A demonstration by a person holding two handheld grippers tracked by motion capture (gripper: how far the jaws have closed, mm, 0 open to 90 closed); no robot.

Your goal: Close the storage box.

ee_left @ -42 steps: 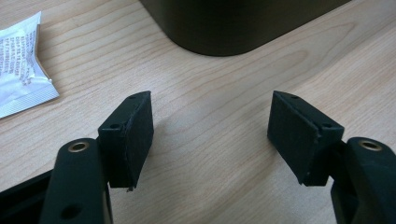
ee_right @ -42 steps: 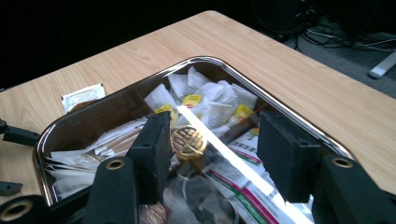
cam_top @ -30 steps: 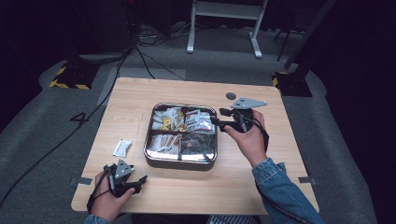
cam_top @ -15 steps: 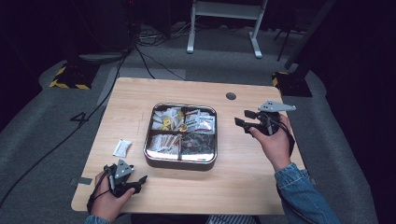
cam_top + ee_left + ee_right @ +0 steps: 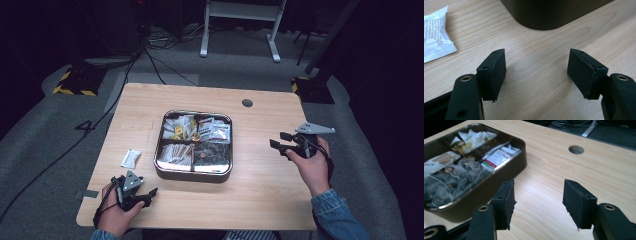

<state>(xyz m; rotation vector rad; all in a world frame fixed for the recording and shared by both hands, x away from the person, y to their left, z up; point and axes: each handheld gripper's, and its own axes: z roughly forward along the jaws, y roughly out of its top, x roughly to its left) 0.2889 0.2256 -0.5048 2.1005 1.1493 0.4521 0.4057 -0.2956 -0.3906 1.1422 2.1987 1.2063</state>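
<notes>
We see the left gripper (image 5: 142, 196) unmoved at the table's (image 5: 260, 185) near corner, jaws apart, white sachet (image 5: 130, 158) just beyond; the tin (image 5: 194, 172) sits mid-table; the right gripper (image 5: 281, 142) has withdrawn rightward, jaws apart, empty.

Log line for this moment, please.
left hand-held gripper: open, empty | right hand-held gripper: open, empty | tin: mid-table | packet: left of tin
</notes>
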